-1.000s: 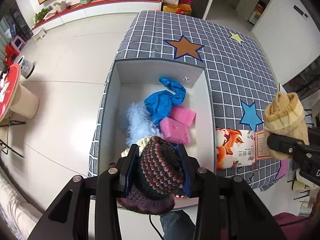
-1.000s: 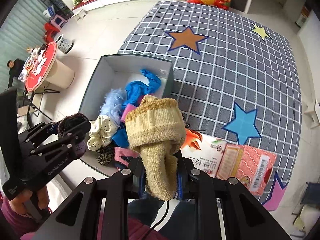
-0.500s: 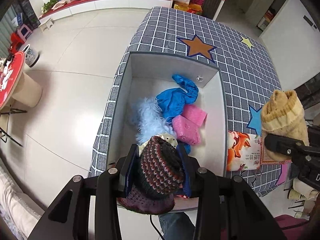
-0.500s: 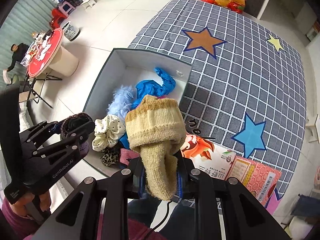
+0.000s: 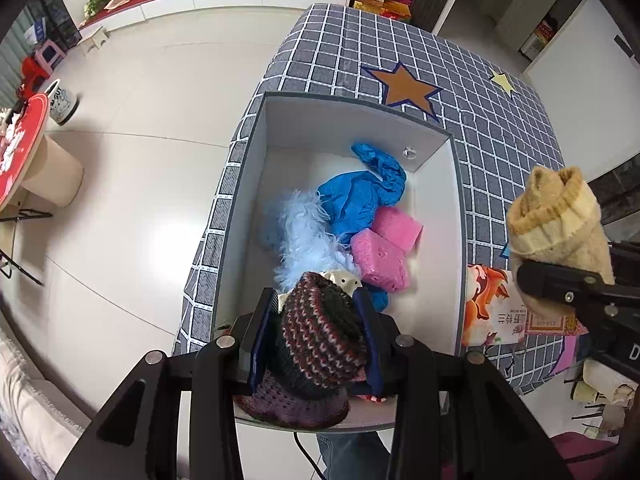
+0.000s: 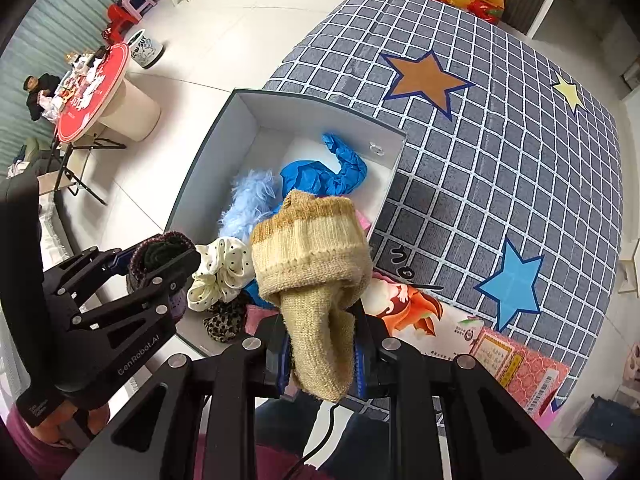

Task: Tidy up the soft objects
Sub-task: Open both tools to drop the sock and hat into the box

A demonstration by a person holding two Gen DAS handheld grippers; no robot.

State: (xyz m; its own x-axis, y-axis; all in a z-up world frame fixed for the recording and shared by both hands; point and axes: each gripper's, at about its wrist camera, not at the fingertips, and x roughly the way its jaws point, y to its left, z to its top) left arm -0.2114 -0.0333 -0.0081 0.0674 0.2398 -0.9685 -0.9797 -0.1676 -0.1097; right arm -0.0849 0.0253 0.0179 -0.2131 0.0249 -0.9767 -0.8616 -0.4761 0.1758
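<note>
My left gripper (image 5: 318, 340) is shut on a dark striped knit hat (image 5: 320, 340), held above the near end of an open grey box (image 5: 348, 120). My right gripper (image 6: 320, 356) is shut on a tan knit sock (image 6: 316, 264), held above the box's near right corner; it also shows in the left wrist view (image 5: 560, 216). Inside the box lie a blue cloth (image 5: 360, 196), a pale blue fluffy piece (image 5: 304, 232), two pink sponges (image 5: 384, 248), a cream dotted scrunchie (image 6: 220, 272) and a leopard scrunchie (image 6: 224, 320).
The box stands on a grey checked tablecloth (image 6: 500, 140) with star patches. Printed packets (image 6: 460, 332) lie on the cloth right of the box. The table's left edge drops to a white tiled floor (image 5: 140, 140). A red round table (image 6: 92, 92) stands far left.
Both grippers have drifted to the left and a little back, so the box sits further right in both views. Both still hold their items.
</note>
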